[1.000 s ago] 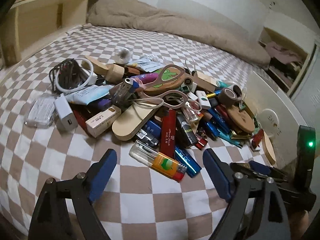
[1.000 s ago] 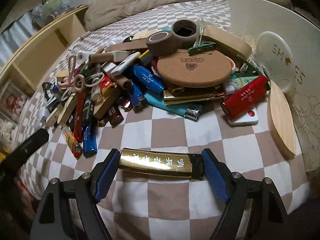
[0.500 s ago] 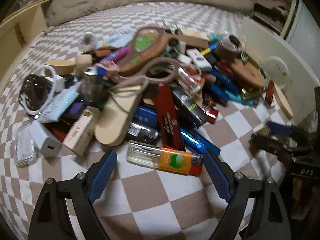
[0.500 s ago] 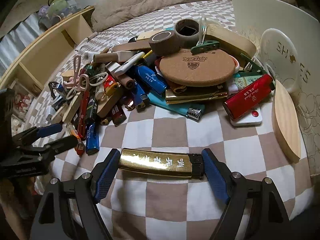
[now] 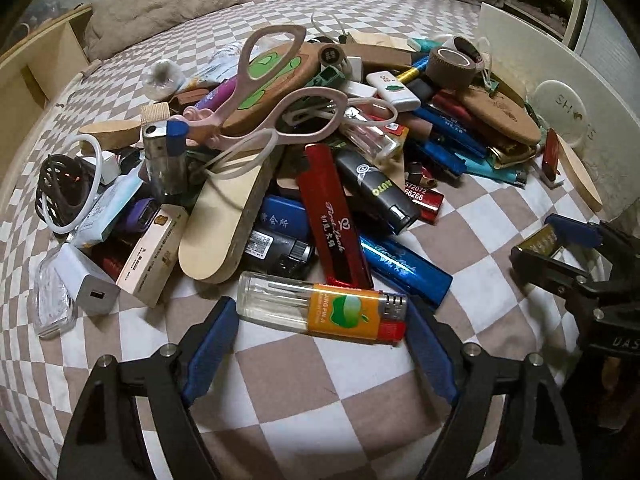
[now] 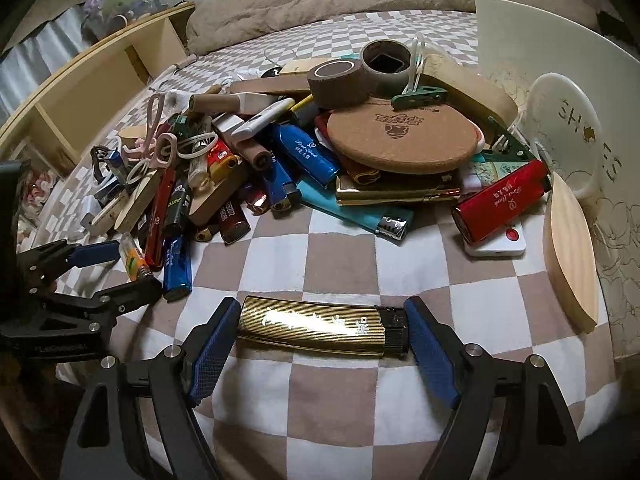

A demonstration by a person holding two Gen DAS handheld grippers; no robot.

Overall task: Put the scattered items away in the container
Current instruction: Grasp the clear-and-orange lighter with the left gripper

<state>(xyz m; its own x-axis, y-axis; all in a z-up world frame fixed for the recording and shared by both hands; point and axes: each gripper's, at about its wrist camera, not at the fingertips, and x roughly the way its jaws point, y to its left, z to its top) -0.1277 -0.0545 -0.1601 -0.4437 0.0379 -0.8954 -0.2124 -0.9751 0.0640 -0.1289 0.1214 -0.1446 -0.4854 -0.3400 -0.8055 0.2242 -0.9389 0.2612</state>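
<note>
Pick-up step: right gripper grips the gold lighter; left gripper, fingers just narrowing, brackets the clear lighter; next, clamp it.

left tongs | closing, flanking clear orange-labelled lighter | checkered bedspread

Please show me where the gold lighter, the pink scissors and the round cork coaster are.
gold lighter [image 6: 320, 326], right wrist view, middle of body.
pink scissors [image 5: 280, 92], left wrist view, handle loops.
round cork coaster [image 6: 400, 136], right wrist view, top face.

A brown-and-white checkered sheet covers the bed. A beige blanket lies bunched behind. Wooden shelving stands alongside.
</note>
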